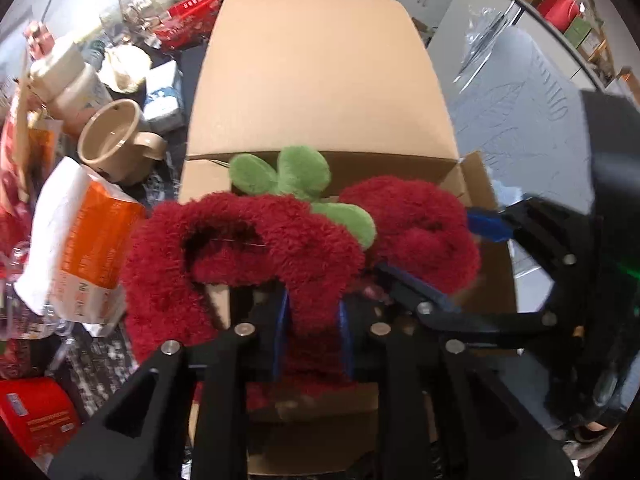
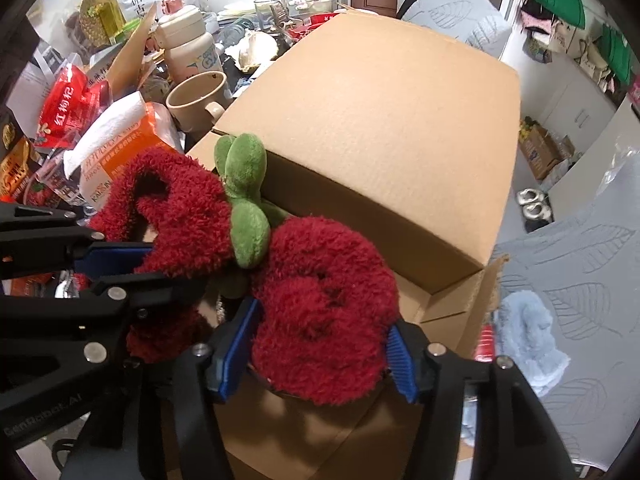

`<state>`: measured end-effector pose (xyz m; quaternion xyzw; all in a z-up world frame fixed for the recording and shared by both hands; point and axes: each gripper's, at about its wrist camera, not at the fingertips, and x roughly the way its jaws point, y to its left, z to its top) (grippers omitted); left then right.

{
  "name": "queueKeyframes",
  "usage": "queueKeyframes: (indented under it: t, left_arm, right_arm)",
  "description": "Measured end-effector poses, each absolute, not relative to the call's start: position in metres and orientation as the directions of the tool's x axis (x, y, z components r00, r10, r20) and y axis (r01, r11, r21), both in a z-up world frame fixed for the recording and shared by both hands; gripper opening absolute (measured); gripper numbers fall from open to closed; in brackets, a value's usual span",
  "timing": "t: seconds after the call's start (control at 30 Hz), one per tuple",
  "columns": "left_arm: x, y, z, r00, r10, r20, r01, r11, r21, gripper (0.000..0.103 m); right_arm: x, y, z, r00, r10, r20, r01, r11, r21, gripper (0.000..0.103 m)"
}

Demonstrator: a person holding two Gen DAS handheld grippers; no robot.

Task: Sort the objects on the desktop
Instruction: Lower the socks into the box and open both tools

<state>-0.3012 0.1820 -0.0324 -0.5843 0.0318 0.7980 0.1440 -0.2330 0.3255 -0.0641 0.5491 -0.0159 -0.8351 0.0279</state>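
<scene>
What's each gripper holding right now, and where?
Left gripper grips one red lobe of the plush toy; right gripper grips the other lobe.

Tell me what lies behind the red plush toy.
Directly behind the red plush toy stands a large cardboard box, its big top flap folded down. The flap and the toy cover the box's inside, so its contents cannot be seen. Both grippers clamp the toy.

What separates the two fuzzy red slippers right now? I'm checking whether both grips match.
The fuzzy red slipper on the left, in the left gripper, shows its dark foot opening; the fuzzy red slipper on the right, in the right gripper, looks bunched shut. Both have green plush leaves and sit over the cardboard box.
</scene>
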Motion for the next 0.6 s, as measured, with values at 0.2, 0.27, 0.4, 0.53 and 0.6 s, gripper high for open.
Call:
queueKeyframes:
  t: [0.2, 0.27, 0.4, 0.53, 0.6]
  left_arm:
    - [-0.297, 0.18, -0.024, -0.299, 0.139, -0.944, -0.248, -0.967, -0.064, 0.073]
    - [-0.295, 0.178, -0.019, -0.313, 0.141, -0.939, -0.248, -0.967, -0.062, 0.083]
    - [-0.294, 0.179, -0.013, -0.313, 0.115, -0.943, -0.237, -0.971, -0.039, 0.098]
    - [-0.289, 0.178, -0.006, -0.333, 0.104, -0.937, -0.221, -0.975, -0.029, 0.098]
    - [-0.286, 0.177, -0.002, -0.342, 0.091, -0.935, -0.212, -0.977, -0.018, 0.098]
  right_arm:
    - [-0.225, 0.322, -0.058, -0.388, -0.001, -0.922, 0.046, -0.999, -0.018, 0.068]
    - [-0.221, 0.324, -0.057, -0.379, 0.008, -0.925, 0.039, -0.999, -0.024, 0.068]
    - [-0.213, 0.327, -0.053, -0.363, -0.007, -0.932, 0.024, -1.0, -0.002, 0.068]
    - [-0.205, 0.325, -0.045, -0.371, -0.002, -0.929, 0.015, -1.0, -0.004, 0.068]
    - [-0.203, 0.324, -0.041, -0.374, -0.001, -0.928, 0.014, -1.0, -0.004, 0.068]
